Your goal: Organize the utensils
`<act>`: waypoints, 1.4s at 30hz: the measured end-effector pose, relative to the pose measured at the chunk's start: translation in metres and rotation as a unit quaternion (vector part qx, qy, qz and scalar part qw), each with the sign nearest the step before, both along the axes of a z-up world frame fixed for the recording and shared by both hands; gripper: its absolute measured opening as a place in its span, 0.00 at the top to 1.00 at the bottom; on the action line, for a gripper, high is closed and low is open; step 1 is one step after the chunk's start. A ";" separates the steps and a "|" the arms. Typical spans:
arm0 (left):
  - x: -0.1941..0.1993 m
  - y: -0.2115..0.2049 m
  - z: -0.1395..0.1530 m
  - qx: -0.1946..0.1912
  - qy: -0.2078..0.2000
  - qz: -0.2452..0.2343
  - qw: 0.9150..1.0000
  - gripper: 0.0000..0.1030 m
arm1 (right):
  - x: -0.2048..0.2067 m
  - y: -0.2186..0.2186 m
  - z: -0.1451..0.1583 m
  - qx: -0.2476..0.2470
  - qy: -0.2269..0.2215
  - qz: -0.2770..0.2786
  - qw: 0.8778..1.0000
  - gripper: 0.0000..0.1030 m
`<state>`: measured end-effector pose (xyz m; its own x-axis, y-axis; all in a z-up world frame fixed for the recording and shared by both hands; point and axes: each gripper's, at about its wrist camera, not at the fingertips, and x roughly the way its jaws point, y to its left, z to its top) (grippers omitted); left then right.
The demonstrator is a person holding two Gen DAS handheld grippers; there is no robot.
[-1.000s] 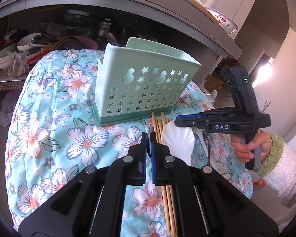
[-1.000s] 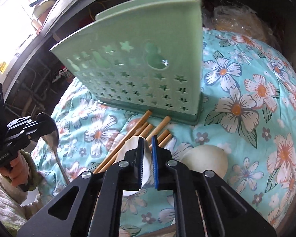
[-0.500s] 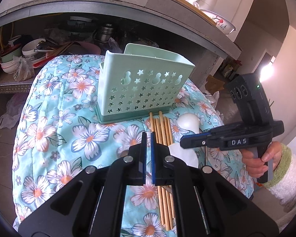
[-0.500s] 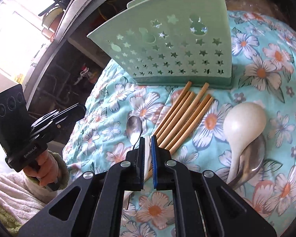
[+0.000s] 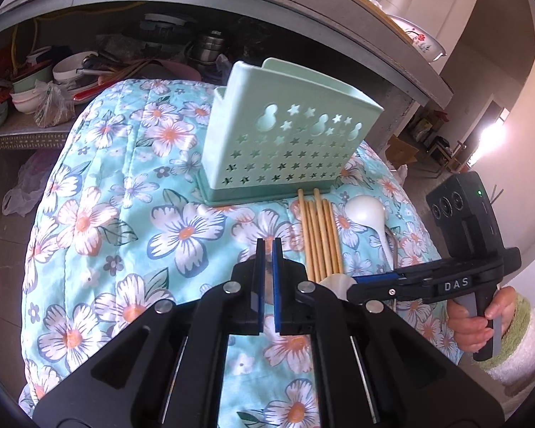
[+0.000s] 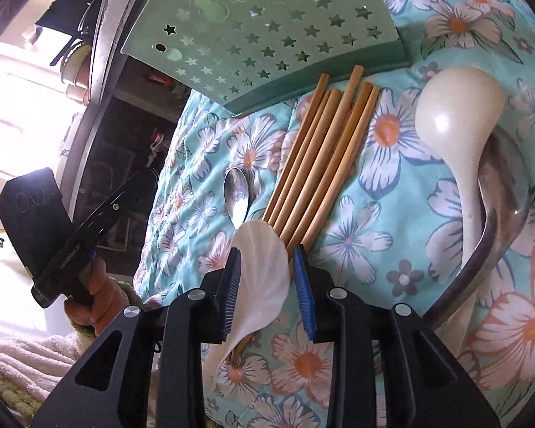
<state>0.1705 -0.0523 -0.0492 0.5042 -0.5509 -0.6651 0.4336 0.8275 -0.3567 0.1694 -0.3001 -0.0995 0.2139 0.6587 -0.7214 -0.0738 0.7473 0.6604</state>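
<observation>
A mint green utensil holder (image 5: 285, 135) with star holes stands on the floral cloth; it also shows in the right wrist view (image 6: 264, 32). Several wooden chopsticks (image 5: 319, 235) (image 6: 324, 160) lie in front of it. A white ladle (image 5: 369, 214) (image 6: 460, 135) lies to their right over a metal spoon (image 6: 495, 210). A small metal spoon (image 6: 236, 192) lies left of the chopsticks. My right gripper (image 6: 265, 260) is open, its jaws either side of a white scalloped spoon (image 6: 264, 271) lying on the chopsticks. My left gripper (image 5: 266, 246) is shut and empty above the cloth.
The floral cloth (image 5: 125, 214) covers a rounded table. Behind it a low shelf (image 5: 25, 135) holds bowls, pots and bags. A counter edge (image 5: 303, 10) runs above. The right gripper's body (image 5: 446, 281) is at the right of the left wrist view.
My right gripper has opened and lowered around the white scalloped spoon. My left gripper let go of the small metal spoon earlier and has drawn back to the left.
</observation>
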 end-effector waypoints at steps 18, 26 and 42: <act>0.010 0.003 -0.025 0.021 0.035 0.012 0.999 0.97 | -0.027 0.030 0.015 -0.094 -0.055 -0.003 0.994 0.93; 0.011 -0.001 -0.028 0.031 0.047 0.008 0.998 0.92 | -0.037 -0.002 0.034 -0.100 -0.091 -0.046 0.990 0.95; 0.037 -0.046 -0.053 0.115 0.059 -0.036 0.991 0.74 | -0.039 -0.041 0.017 -0.070 -0.091 -0.085 0.990 0.95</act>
<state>0.2072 -0.0982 -0.1021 0.3805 -0.4090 -0.8294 0.4609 0.8614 -0.2133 0.1301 -0.3408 -0.0820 0.4478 0.4984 -0.7424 -0.0480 0.8424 0.5366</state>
